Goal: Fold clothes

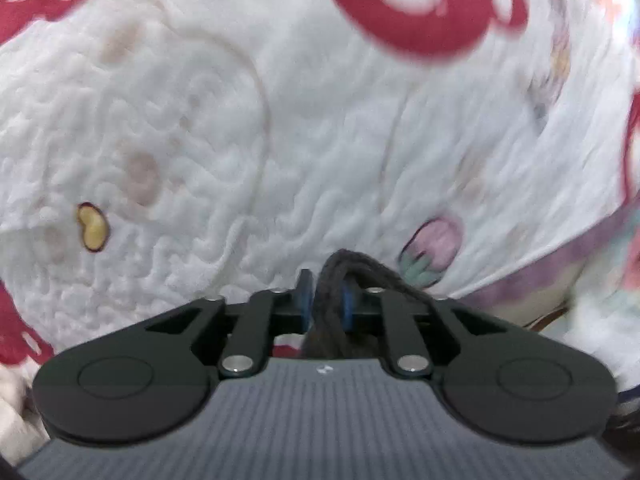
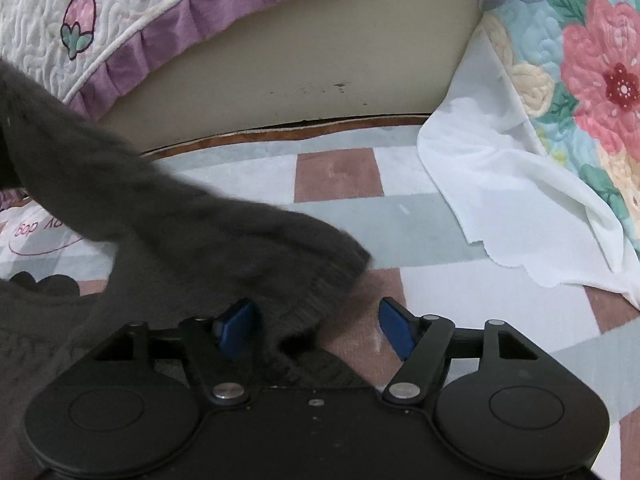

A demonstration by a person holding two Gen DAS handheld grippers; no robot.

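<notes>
A dark grey knitted garment (image 2: 192, 236) lies across the checked bed sheet (image 2: 400, 216) in the right wrist view, one cuffed sleeve end reaching between the blue pads. My right gripper (image 2: 320, 324) is open, with the sleeve cuff lying loose between its fingers. My left gripper (image 1: 326, 300) is shut on a fold of the same dark knit (image 1: 352, 268), which bulges out past the fingertips. It is held close above a white quilted blanket (image 1: 280, 128).
The white quilt with red shapes (image 1: 420, 12) and a purple frill (image 2: 168, 40) hangs at the back. A beige headboard or wall panel (image 2: 320, 64) stands behind. A floral quilt (image 2: 592, 80) and a white cloth (image 2: 500, 184) lie at the right.
</notes>
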